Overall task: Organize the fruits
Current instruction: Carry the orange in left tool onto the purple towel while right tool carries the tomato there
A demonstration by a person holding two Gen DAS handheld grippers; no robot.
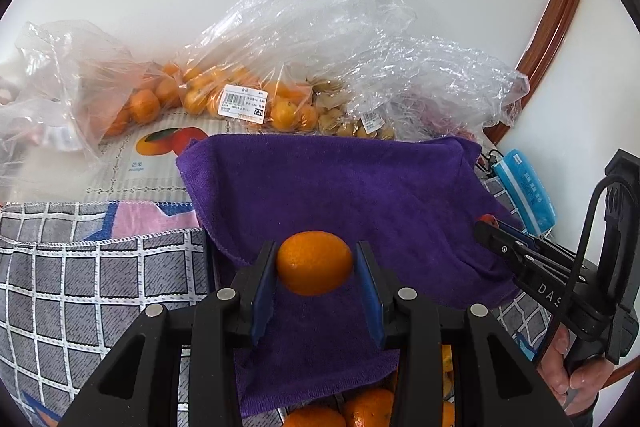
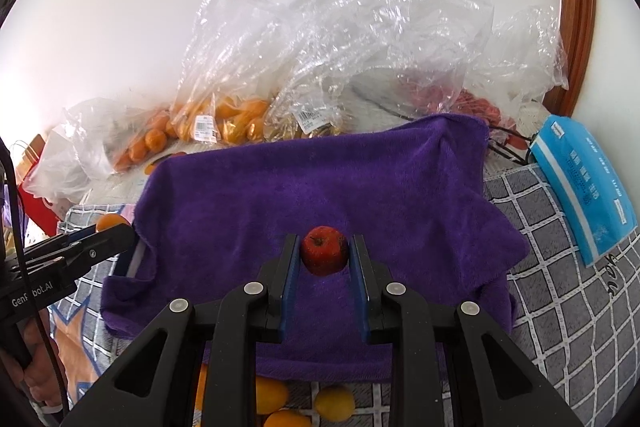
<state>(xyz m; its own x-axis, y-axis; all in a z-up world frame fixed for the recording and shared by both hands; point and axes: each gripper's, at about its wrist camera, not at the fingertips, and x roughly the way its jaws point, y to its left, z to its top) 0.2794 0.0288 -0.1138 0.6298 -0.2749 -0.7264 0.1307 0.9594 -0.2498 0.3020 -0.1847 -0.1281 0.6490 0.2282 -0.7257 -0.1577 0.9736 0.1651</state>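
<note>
Our left gripper (image 1: 315, 263) clamps an orange (image 1: 314, 262); our right gripper (image 2: 324, 251) pinches a small red fruit (image 2: 324, 250). Both hang over the purple towel (image 2: 312, 195), bags at twelve o'clock. We should lower gently and release only at rest.

We see a plush purple cloth (image 2: 320, 187), crinkled glossy plastic bags (image 2: 340, 39), a dimpled orange (image 1: 315, 263) and matt black grippers (image 1: 316, 267).

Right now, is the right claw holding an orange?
No, the right claw is shut on a small red fruit above the purple towel.
</note>
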